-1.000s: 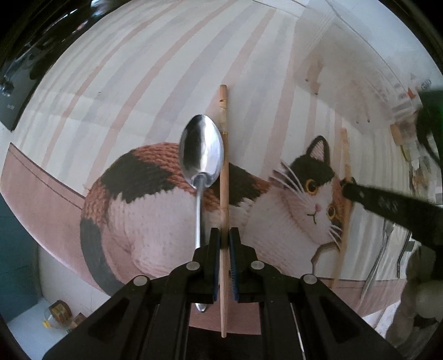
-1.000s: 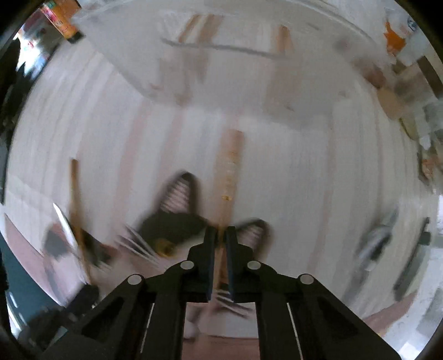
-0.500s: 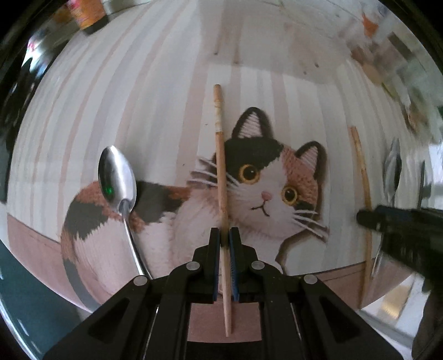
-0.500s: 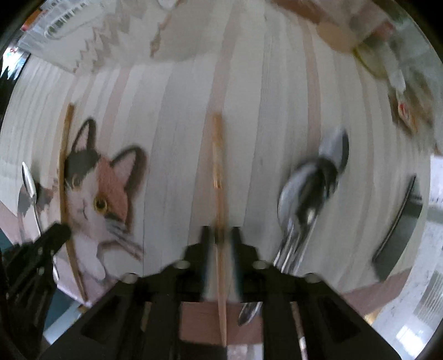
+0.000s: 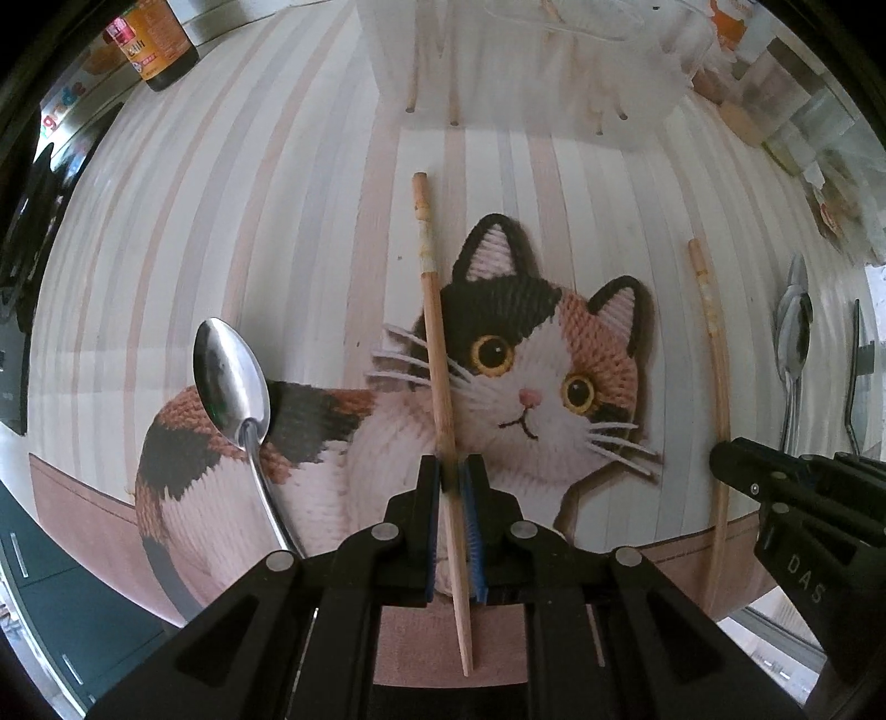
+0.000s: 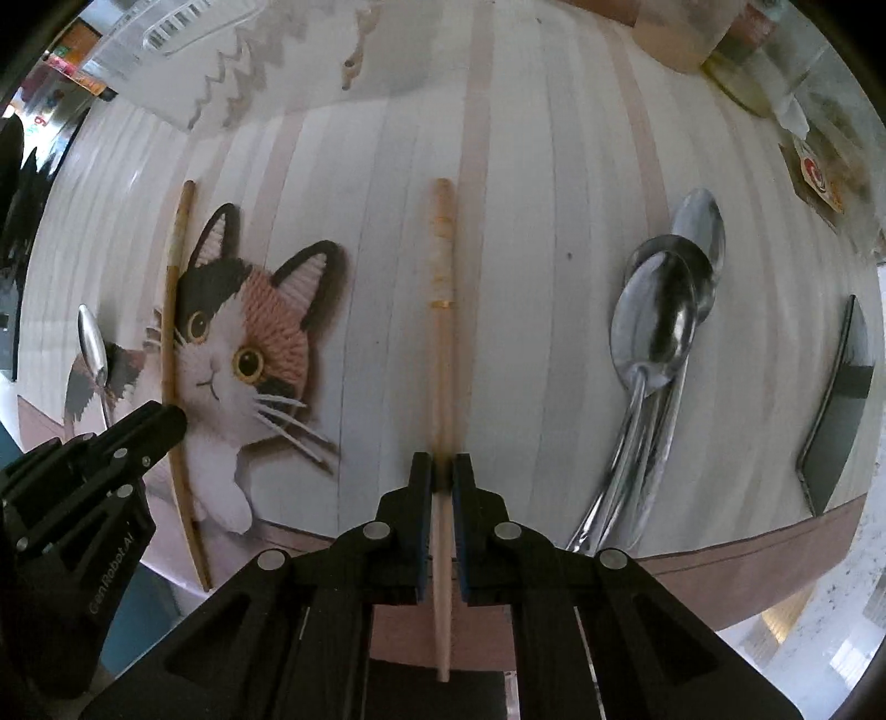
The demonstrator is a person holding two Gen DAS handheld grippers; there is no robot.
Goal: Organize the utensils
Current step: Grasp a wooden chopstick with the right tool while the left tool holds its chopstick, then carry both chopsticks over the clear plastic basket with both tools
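My table (image 5: 232,183) wore a cloth of pale stripes, grey and pink, with a calico cat (image 5: 531,382) printed near its front edge and a brown band along the hem. On the cloth lay a single spoon (image 5: 232,376), bowl up, resting over the cat's back. Well to the right lay a small stack of spoons (image 6: 659,332), their bowls nested and handles pointing toward me, and just beyond them a dark flat piece (image 6: 836,410) I could not identify. At the far side stood a clear plastic rack (image 5: 531,61), a brown bottle (image 5: 160,44) off to the left of it, and blurred packets (image 6: 814,171) at the far right.
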